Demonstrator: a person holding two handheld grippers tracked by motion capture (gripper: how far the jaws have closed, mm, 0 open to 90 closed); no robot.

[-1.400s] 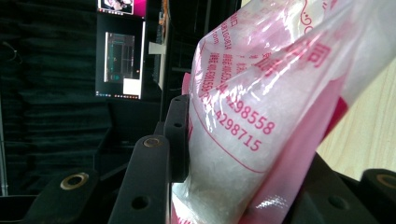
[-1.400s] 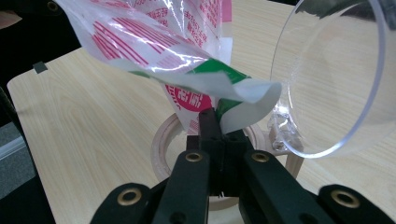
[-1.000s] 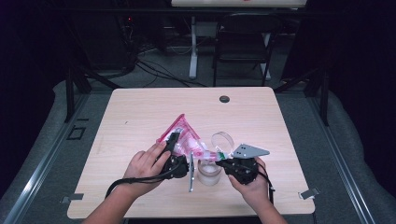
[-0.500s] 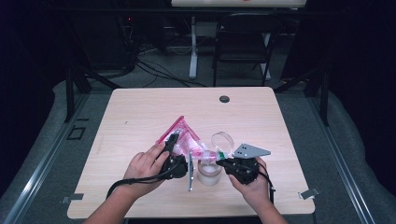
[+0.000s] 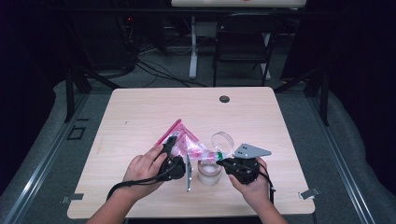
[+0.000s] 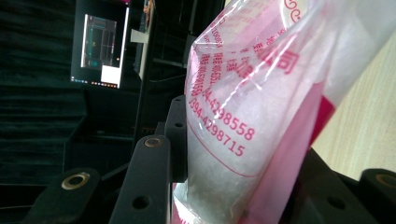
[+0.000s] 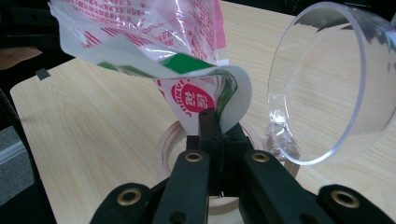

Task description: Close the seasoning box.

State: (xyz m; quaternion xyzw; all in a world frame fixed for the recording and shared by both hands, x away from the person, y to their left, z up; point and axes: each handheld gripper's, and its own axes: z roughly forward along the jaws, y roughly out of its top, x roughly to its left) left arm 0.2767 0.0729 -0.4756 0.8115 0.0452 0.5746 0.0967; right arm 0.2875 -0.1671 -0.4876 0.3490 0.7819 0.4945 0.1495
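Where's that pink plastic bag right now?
In the high view, the pink bag is held above the near middle of the table, stretched between the left tongs and right tongs, over the round container.

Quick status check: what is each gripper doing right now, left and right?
Left gripper: shut on the pink plastic bag.
Right gripper: shut on the bag's other end, above the round container.

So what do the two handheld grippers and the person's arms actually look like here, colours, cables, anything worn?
Both are black, two-jaw tools. The left gripper trails a black cable that curves back toward the table edge. The right gripper carries a grey three-cornered plate with small holes on top. In the gripper views, the black jaws are flat bars with brass-coloured screw rings. Both forearms are bare, with no sleeves or gloves visible.
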